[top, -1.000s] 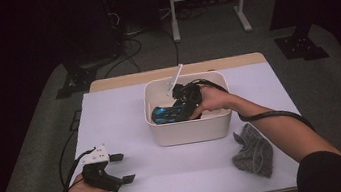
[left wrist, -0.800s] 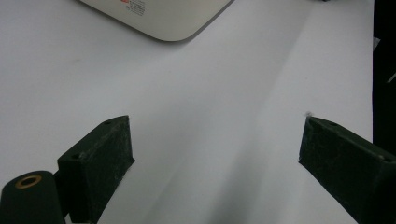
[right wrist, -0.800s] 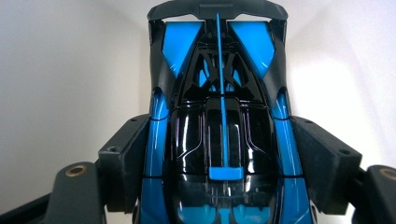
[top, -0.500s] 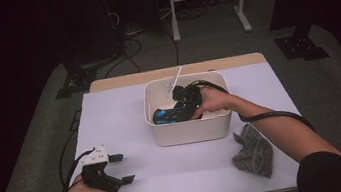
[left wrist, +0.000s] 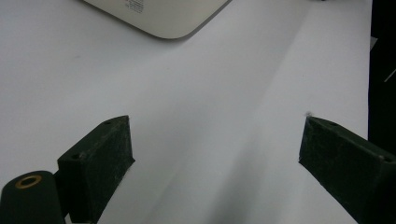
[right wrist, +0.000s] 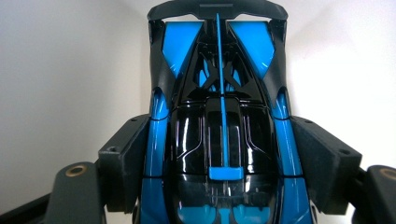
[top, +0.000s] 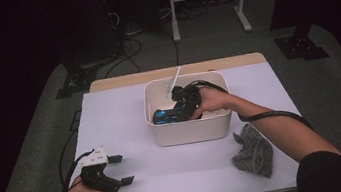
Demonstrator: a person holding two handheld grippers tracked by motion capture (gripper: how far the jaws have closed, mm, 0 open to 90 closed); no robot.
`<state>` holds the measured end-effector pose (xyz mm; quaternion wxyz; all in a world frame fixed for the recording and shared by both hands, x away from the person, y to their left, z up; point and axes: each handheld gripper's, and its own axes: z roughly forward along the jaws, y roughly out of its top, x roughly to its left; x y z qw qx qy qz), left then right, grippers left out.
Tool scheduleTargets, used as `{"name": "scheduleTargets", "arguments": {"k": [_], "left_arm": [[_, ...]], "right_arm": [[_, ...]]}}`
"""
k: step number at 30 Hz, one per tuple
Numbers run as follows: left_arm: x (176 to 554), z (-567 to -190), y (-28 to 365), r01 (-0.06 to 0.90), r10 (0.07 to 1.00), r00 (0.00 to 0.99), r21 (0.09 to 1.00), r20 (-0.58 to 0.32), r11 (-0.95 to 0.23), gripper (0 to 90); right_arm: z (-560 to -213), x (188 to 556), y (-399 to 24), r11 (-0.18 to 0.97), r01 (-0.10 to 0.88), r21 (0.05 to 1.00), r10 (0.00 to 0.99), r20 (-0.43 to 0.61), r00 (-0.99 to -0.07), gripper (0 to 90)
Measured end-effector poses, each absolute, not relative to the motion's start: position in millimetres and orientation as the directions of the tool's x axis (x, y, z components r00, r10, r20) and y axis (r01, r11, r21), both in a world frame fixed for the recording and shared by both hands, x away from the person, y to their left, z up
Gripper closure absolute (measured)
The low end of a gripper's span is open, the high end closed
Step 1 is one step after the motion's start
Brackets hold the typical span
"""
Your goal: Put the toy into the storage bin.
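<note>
Toy car (right wrist: pixel 219 140), blue and black, in bin (top: pixel 190 126): right tongs (right wrist: pixel 219 158) clamp its flanks. Glossy, rigid, light; grip mid-body. Left tongs (left wrist: pixel 215 163) spread, empty.

We see toy car (top: pixel 166 115) in bin (top: pixel 191 131) mid tabletop (top: pixel 126 117); cloth (top: pixel 253 152) right-front of bin, left tool (top: pixel 118 170) front-left.
</note>
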<state>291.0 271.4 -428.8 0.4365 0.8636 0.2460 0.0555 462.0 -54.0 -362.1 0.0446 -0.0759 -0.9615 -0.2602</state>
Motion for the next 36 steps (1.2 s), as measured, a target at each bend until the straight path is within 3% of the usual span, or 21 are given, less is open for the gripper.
{"name": "scheduleTargets", "arguments": {"k": [7,9,36], "left_arm": [[290,-428,273,0.374,0.476,0.872,0.784,-0.115,-0.495,8.9],[289,-428,273,0.376,0.477,0.871,0.783,-0.117,-0.495,8.9],[287,-427,272,0.37,0.476,0.873,0.785,-0.11,-0.496,8.9]], "right_arm": [[-364,463,-52,0.858,0.188,0.479,0.137,0.139,-0.981,26.3],[-363,464,-53,0.854,0.182,0.488,0.128,0.142,-0.981,32.4],[-314,452,-87,0.77,0.22,0.598,0.178,0.13,-0.975,29.4]]}}
